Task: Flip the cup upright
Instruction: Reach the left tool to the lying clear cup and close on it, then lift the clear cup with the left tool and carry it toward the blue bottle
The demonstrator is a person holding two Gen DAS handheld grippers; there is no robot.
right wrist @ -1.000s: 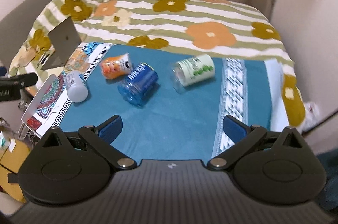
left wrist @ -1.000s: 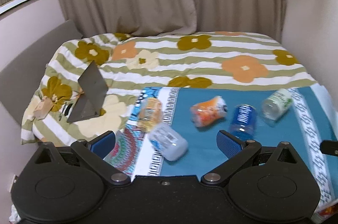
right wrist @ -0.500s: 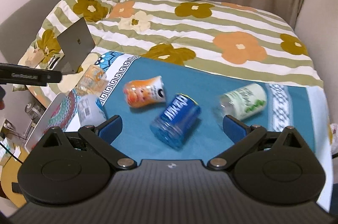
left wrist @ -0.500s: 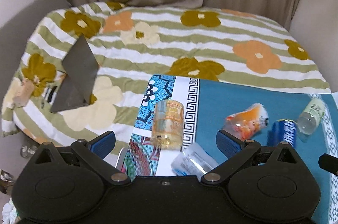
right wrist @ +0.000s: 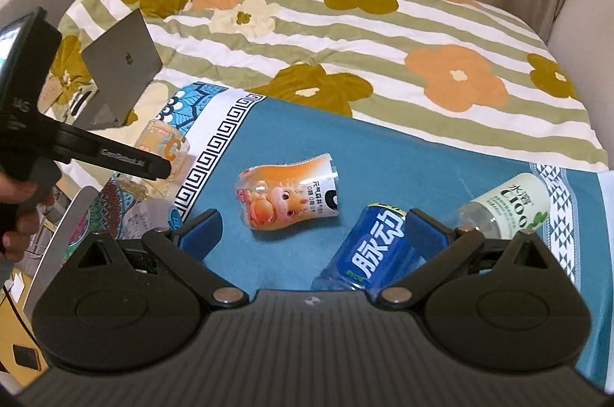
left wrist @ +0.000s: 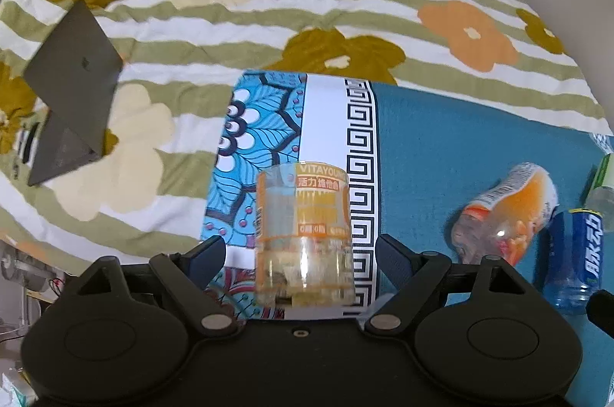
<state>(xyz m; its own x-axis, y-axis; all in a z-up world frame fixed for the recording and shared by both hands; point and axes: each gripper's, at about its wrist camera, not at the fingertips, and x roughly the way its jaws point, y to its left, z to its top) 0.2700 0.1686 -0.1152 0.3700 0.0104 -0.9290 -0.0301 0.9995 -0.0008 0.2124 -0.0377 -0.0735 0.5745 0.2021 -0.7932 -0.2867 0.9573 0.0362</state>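
Observation:
Several cut bottle cups lie on their sides on a blue patterned cloth (left wrist: pixel 441 146) on the bed. A clear cup with a yellow-orange label (left wrist: pixel 303 234) lies between the open fingers of my left gripper (left wrist: pixel 301 257), untouched; it also shows in the right wrist view (right wrist: pixel 161 149), partly behind the left gripper's finger. My right gripper (right wrist: pixel 312 234) is open and empty, above an orange cartoon cup (right wrist: pixel 288 196) and a blue cup (right wrist: pixel 372 249). A green-labelled cup (right wrist: pixel 506 203) lies at right. A white-labelled cup (right wrist: pixel 144 219) lies at lower left.
An open grey laptop (left wrist: pixel 73 92) stands on the flowered quilt (left wrist: pixel 307 7) to the left of the cloth. Curtains hang behind the bed. The person's hand (right wrist: pixel 19 215) holds the left gripper at the left edge of the right wrist view.
My left gripper has moved forward and down until the yellow-orange cup lies between its open fingers. My right gripper has come closer to the orange and blue cups.

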